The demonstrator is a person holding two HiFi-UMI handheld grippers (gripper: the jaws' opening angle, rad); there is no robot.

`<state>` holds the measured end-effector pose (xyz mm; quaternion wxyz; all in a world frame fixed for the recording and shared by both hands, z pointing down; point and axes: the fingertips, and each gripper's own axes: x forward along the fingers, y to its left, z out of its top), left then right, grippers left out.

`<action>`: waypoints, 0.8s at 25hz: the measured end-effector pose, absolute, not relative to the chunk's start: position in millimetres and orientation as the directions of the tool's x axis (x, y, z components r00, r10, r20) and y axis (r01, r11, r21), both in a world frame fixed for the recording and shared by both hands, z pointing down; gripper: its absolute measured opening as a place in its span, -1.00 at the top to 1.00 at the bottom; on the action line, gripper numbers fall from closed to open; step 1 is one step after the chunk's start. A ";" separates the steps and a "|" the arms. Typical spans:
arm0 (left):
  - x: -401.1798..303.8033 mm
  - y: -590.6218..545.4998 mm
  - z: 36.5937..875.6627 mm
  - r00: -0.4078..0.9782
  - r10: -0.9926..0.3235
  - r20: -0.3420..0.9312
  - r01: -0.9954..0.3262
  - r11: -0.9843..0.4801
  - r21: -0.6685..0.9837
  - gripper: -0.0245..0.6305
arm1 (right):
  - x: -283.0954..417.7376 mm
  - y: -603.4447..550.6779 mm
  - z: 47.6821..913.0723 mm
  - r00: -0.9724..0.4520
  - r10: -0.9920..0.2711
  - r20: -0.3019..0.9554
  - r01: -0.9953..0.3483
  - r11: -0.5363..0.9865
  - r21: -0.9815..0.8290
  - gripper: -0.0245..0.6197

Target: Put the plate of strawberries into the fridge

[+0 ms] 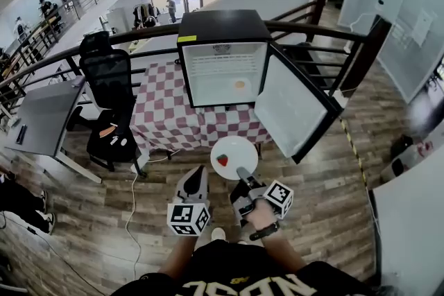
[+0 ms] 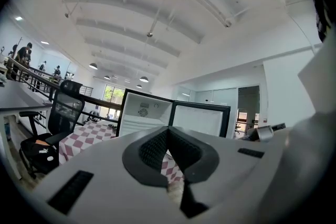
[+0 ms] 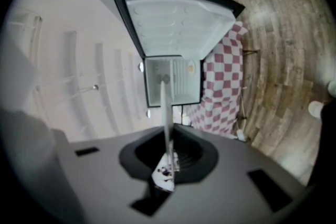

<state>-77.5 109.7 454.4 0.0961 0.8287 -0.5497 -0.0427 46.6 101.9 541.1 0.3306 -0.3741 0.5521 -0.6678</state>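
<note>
Your right gripper (image 1: 243, 174) pinches the plate (image 1: 234, 156) rim, midair, fridge (image 1: 223, 59) open at 12 o'clock | left gripper (image 1: 199, 173) pressed together, empty | risk: one-edge grip could sag, strawberry (image 1: 222, 160) slides off.

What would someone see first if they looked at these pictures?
Probably the small black fridge standing wide open on a red-and-white checked tablecloth in the middle. Right in front of it, the right gripper holds a white plate by its rim, with one red strawberry on it.
</note>
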 end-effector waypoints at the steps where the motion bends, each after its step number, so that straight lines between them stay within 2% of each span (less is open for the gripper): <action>1: -82.4 105.2 452.9 0.398 -0.917 0.032 -0.901 -0.384 0.204 0.87 | 42.0 95.9 539.1 -0.495 -0.859 0.128 0.032 -0.165 -0.986 0.80; 14: -121.9 63.4 461.4 0.414 -0.910 0.033 -0.884 -0.393 0.253 0.87 | 0.7 51.6 534.9 -0.492 -0.861 0.128 0.006 -0.150 -0.989 0.80; 20: -123.1 34.4 469.1 0.417 -0.908 0.042 -0.880 -0.391 0.268 0.87 | 5.5 29.3 552.3 -0.483 -0.862 0.156 0.028 -0.193 -0.981 0.80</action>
